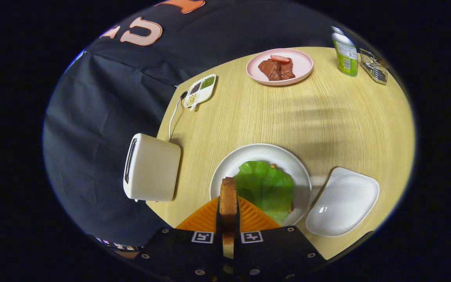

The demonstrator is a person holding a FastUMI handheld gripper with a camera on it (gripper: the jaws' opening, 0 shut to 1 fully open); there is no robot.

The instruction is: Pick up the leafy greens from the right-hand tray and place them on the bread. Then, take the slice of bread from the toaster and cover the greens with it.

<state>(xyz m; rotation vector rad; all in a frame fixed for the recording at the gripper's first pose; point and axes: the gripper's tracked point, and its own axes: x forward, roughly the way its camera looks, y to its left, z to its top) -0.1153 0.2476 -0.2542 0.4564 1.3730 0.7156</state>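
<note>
A slice of toast (228, 197) stands on edge between the two fingers of the gripper (228, 213), both of which press on its sides, pinching it upright. Just beyond it lies the lettuce leaf (266, 187), spread over what looks like a bread slice, of which only a brown corner peeks out at the leaf's far edge; both sit on a round white plate (229, 172). Right of the plate, nearly touching it, is a rounded white tray (343, 201). Left of the plate stands the cream toaster (152, 167) at the edge of the wooden table (327, 117), its cord running away. Farther off are a divided dish of beans (200, 91), a pink plate of meat (279, 66), a green can (345, 53) and a wire rack (374, 66).
</note>
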